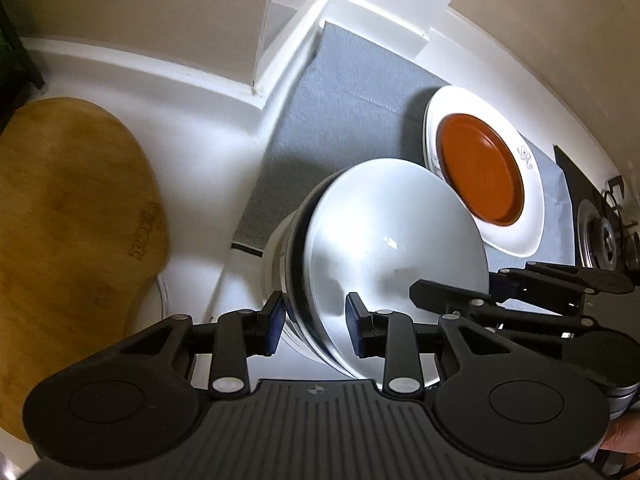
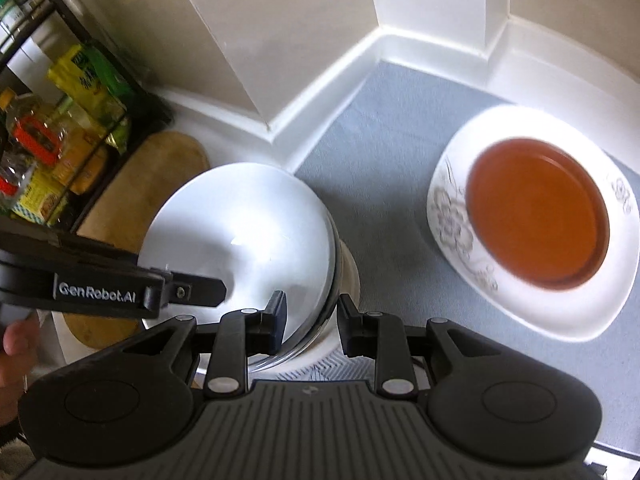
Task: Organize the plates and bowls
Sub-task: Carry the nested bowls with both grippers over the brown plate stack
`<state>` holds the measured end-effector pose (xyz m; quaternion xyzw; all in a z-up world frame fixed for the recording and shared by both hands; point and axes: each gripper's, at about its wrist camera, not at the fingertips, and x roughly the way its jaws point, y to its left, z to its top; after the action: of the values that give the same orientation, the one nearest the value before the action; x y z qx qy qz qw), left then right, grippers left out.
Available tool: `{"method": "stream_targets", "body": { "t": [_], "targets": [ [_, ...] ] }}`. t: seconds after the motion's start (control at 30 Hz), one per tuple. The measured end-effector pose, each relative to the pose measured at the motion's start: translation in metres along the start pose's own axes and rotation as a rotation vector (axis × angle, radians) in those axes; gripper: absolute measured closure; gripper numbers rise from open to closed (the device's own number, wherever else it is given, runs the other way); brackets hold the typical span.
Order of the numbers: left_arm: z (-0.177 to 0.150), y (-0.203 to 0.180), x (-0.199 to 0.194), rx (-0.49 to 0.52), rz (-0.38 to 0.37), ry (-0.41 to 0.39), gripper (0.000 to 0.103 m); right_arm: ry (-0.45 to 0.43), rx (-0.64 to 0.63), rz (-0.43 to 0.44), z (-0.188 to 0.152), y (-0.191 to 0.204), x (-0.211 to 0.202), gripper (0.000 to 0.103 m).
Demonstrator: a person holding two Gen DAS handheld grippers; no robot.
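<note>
A stack of nested white and steel bowls (image 1: 384,248) stands at the edge of a grey mat (image 1: 352,92); it also shows in the right wrist view (image 2: 244,232). My left gripper (image 1: 316,320) straddles the stack's near rim, one pad outside, one inside the top bowl; whether the pads press the rim is unclear. My right gripper (image 2: 310,320) straddles the opposite rim the same way. A brown plate (image 2: 538,212) rests on a white flower-patterned plate (image 2: 592,308) on the mat, to the right; both appear in the left wrist view (image 1: 480,168).
A wooden cutting board (image 1: 68,232) lies left of the bowls. A black wire rack (image 2: 60,128) with bottles and packets stands at the far left. A gas stove burner (image 1: 600,236) is at the right. White walls and a corner post (image 1: 276,28) close the back.
</note>
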<state>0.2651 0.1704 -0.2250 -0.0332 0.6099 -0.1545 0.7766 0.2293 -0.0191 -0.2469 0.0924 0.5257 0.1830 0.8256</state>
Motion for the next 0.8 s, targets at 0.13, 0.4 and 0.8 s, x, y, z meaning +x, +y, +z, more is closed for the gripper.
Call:
{"method": "stream_targets", "body": {
  "t": [0.13, 0.4, 0.8],
  "targets": [
    [-0.002, 0.005, 0.011, 0.004, 0.004, 0.026, 0.069, 0.020, 0.001, -0.003, -0.005, 0.004, 0.010, 0.074],
    [-0.004, 0.008, 0.017, 0.050, 0.022, -0.016, 0.070, 0.018, -0.019, -0.041, -0.001, 0.009, 0.017, 0.071],
    [0.005, 0.032, -0.001, 0.020, -0.026, -0.086, 0.075, -0.024, -0.026, 0.029, 0.021, -0.011, -0.001, 0.088]
  ]
}}
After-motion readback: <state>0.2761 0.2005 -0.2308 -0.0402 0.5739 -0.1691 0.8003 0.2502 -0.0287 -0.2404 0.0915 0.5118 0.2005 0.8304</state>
